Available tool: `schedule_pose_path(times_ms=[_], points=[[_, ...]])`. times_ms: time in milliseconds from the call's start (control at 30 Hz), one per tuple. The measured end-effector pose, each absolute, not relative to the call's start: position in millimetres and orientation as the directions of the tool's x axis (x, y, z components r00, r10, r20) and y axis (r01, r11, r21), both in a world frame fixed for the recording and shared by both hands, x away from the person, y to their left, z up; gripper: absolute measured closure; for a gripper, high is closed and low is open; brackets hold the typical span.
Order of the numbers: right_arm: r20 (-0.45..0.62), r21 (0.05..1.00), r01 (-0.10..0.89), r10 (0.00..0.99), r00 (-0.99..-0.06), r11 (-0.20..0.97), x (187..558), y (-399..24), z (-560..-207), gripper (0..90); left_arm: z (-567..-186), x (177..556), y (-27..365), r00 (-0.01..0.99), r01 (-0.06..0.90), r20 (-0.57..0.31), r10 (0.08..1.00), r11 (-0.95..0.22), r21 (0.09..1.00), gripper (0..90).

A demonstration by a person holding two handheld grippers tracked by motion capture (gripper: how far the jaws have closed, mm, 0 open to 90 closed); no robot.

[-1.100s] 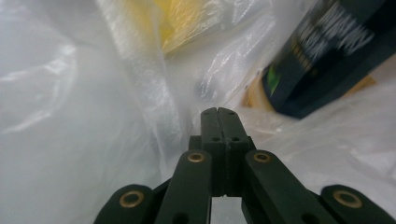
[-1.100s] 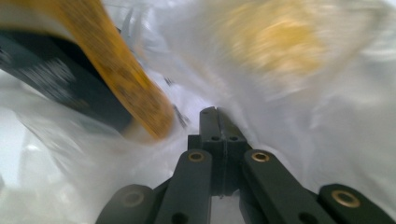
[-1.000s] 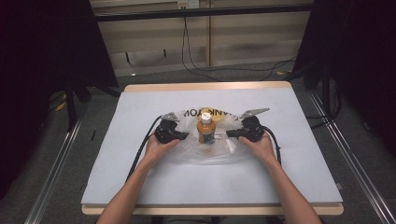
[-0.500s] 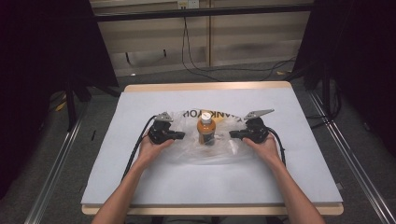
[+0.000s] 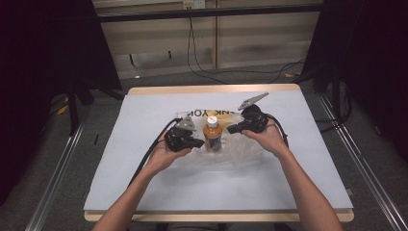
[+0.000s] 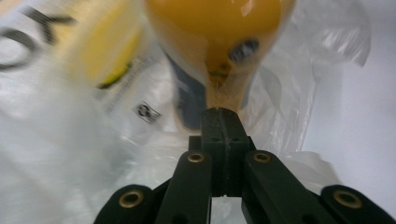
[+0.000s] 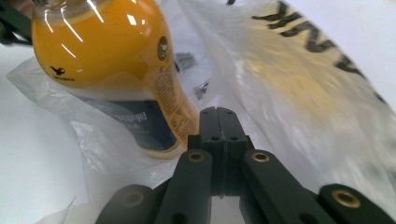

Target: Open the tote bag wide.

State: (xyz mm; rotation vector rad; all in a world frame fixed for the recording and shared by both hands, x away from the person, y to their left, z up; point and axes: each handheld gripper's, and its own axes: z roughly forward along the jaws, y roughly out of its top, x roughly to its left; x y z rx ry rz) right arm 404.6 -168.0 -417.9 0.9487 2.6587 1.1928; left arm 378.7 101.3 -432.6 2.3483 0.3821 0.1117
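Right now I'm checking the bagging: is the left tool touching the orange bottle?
Cannot tell. In the left gripper view the left tool has its jaws shut just in front of the orange bottle, with the clear plastic bag around them, so no gap or contact shows.

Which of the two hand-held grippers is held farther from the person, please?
The right hand-held gripper: it sits higher in the high view than the left hand-held gripper.

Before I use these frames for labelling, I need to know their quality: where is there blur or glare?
Left gripper view: the orange bottle and the clear plastic bag are smeared by blur, while the jaws are sharp. Right gripper view: glare streaks sit on the bottle; the bag's printed side is blurred. High view: the table is evenly lit against dark surroundings.
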Motion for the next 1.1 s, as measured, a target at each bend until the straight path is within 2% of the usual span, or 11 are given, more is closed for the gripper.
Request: schedule_pose_path(times_ms=[100, 200, 300, 467, 567, 733, 967, 1100], points=[[0.191, 0.619, 0.528, 0.541, -0.819, 0.581, 421, -152, -420, 90.0, -445, 373, 91, 0.961, 0.225, -0.031, 0.275, -0.709, 0.668, 90.0], [0.223, 0.535, 0.580, 0.559, -0.799, 0.615, 436, -141, -431, 90.0, -453, 366, 88, 0.968, 0.206, -0.028, 0.250, -0.723, 0.660, 90.0], [0.242, 0.493, 0.593, 0.554, -0.796, 0.636, 448, -137, -442, 90.0, -458, 363, 86, 0.969, 0.202, -0.022, 0.247, -0.734, 0.648, 90.0], [0.265, 0.368, 0.624, 0.565, -0.781, 0.690, 472, -128, -462, 90.0, -467, 352, 77, 0.978, 0.170, 0.001, 0.210, -0.793, 0.585, 90.0], [0.285, 0.357, 0.635, 0.568, -0.772, 0.685, 480, -126, -463, 90.0, -464, 344, 75, 0.983, 0.155, -0.005, 0.185, -0.813, 0.562, 90.0], [0.204, 0.327, 0.648, 0.619, -0.759, 0.687, 494, -119, -459, 90.0, -460, 321, 75, 0.992, 0.110, -0.007, 0.125, -0.842, 0.528, 90.0], [0.187, 0.320, 0.669, 0.648, -0.738, 0.670, 507, -115, -459, 90.0, -459, 300, 78, 0.997, 0.071, 0.000, 0.082, -0.857, 0.510, 90.0], [0.116, 0.330, 0.676, 0.682, -0.722, 0.659, 518, -115, -459, 90.0, -457, 295, 77, 0.997, 0.068, -0.014, 0.070, -0.867, 0.494, 90.0]])
